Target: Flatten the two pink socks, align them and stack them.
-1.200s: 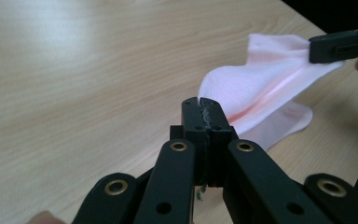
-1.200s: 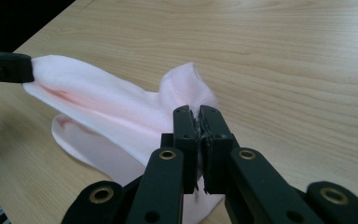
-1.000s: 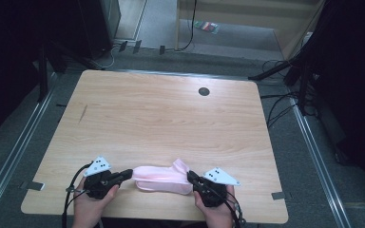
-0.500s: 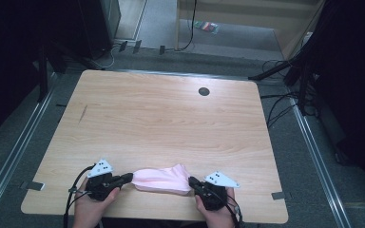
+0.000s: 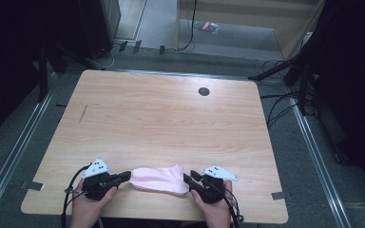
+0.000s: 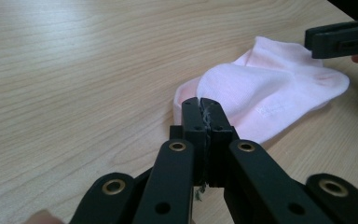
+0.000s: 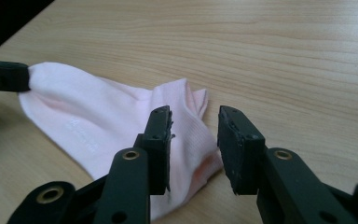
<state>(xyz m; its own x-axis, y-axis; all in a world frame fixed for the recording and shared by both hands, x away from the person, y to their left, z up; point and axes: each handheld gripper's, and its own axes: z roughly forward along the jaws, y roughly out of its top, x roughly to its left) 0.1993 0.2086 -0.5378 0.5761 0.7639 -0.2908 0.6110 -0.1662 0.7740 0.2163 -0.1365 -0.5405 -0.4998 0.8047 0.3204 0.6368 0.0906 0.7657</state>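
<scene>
Wooden table (image 5: 161, 118) stands on grey carpet (image 5: 285, 52).

Right tongs (image 7: 194, 135) just opened, straddling the pink sock's (image 7: 98, 121) edge on the table (image 7: 284, 56).

1. I see a light wooden table (image 5: 171, 123) with rounded corners, its grain running across.
2. I see a small dark round hole (image 5: 204, 91) in the tabletop near the far edge, right of centre.
3. I see a short dark mark (image 5: 83, 113) on the wood toward the left side.
4. I see grey carpeted floor (image 5: 313, 190) around the table, with metal rails (image 5: 9, 166) running along both sides.
5. I see black cables (image 5: 278, 107) trailing on the floor to the right.
6. I see a small colourful packet (image 5: 207, 26) lying on the floor beyond the table.
</scene>
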